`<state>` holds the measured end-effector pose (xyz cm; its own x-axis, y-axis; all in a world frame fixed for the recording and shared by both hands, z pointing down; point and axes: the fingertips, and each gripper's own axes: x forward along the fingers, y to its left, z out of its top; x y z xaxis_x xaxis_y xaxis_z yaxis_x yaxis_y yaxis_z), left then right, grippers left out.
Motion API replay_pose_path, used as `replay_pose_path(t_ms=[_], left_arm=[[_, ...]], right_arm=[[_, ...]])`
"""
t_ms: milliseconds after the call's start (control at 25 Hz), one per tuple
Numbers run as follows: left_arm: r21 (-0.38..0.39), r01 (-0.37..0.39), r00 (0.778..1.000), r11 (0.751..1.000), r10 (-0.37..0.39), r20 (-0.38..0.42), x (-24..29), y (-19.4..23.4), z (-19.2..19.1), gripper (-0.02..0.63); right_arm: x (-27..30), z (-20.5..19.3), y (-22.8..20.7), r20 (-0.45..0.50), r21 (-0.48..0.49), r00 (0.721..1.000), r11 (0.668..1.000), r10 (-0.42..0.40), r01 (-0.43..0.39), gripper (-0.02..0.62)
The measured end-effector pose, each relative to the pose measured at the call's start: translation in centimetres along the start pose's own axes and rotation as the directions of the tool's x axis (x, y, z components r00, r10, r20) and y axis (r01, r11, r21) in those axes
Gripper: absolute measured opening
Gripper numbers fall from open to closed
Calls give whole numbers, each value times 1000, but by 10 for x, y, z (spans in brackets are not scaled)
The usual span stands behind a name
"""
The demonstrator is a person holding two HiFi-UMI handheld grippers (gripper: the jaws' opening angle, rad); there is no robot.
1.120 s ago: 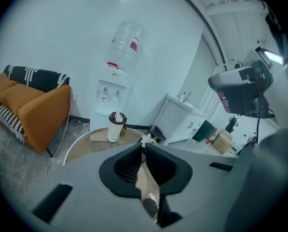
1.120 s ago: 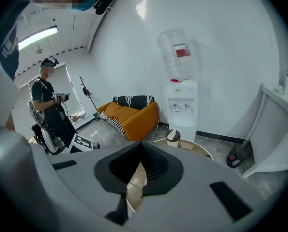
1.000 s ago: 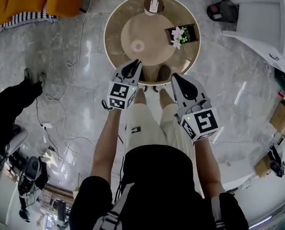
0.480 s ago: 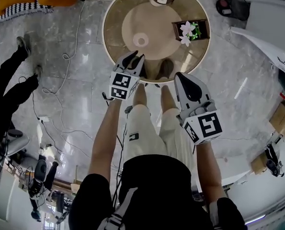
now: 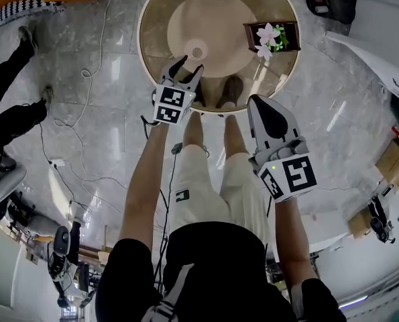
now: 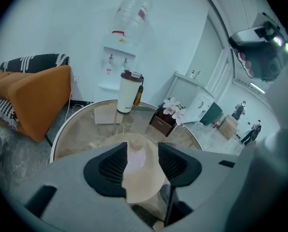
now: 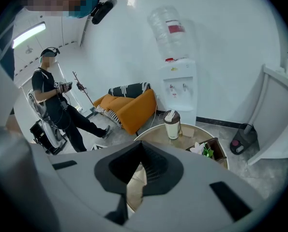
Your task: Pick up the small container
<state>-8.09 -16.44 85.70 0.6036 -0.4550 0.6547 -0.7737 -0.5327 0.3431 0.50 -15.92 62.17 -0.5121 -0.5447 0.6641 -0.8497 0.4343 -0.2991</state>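
table (image 5: pixel 155 52): round, glass-topped; the small container (image 5: pixel 197 51) stands near its middle, untouched.
right gripper (image 5: pixel 263 109): jaws pressed together on nothing, held near the table's edge.
left gripper (image 5: pixel 189 66): jaws have just been opening and now stand wide, pads bare; the container seems framed in their gap, still ahead.
progress: approach only; reaching, closing and lifting remain.

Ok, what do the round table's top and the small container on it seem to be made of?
Table top: probably tinted glass, glossy; shoes and the beige base show through it.
Small container: pale, faintly pinkish, perhaps translucent plastic; too small to be sure.
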Motion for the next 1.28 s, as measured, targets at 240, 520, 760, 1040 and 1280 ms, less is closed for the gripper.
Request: replay_pose_path(t_ms=[240,520,760,1040,1280], left_arm=[[43,-28,1000,999,28,-6,19,8,-5,202],[48,-38,999,998,39,-13,39,12,-8,202],[53,-74,997,996,76,-31,44,17,-11,202],[99,-115,993,988,118,-26,49,17,-4,201],[131,-132,991,983,135,-17,53,18,-2,168]], right_arm=[[6,-8,-6,-13,13,1000,1000,-9,9,4],[10,-17,-13,-25,33,1000,999,-18,19,3],[9,-20,-16,-29,49,999,999,-23,24,4],[8,-23,-19,-38,61,999,998,-22,24,3],[9,-23,-21,-37,69,999,997,-22,24,3]])
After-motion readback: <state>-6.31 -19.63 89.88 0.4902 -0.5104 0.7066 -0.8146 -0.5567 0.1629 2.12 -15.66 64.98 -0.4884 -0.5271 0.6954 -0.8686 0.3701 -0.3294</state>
